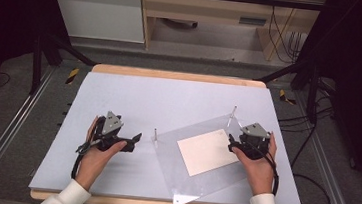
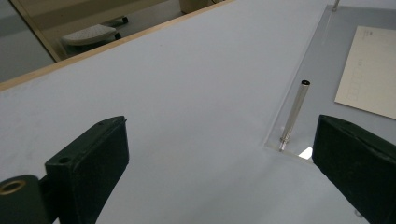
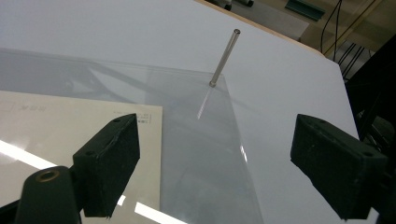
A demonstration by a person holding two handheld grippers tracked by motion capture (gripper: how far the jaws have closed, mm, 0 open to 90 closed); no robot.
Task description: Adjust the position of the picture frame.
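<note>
A clear acrylic plate (image 1: 171, 154) lies slanted on the pale grey mat (image 1: 134, 97), right of centre. A cream paper sheet (image 1: 208, 151) rests on it. Thin metal pins stand upright at two of its corners, one near the middle (image 1: 155, 134) and one farther back (image 1: 233, 112). My left gripper (image 1: 132, 142) sits on the mat left of the plate, open and pointing at the near pin (image 2: 293, 114); nothing is between its jaws (image 2: 219, 122). My right gripper (image 1: 231, 143) hovers over the plate's right edge, open and empty (image 3: 217, 121), facing the far pin (image 3: 224, 58) beside the paper (image 3: 70, 130).
The mat covers a wooden table whose edge (image 1: 171, 75) shows at the back. Black frame legs (image 1: 37, 63) stand at both far corners. Cables (image 1: 310, 195) trail on the floor to the right. A wooden cabinet (image 1: 202, 13) stands beyond the table.
</note>
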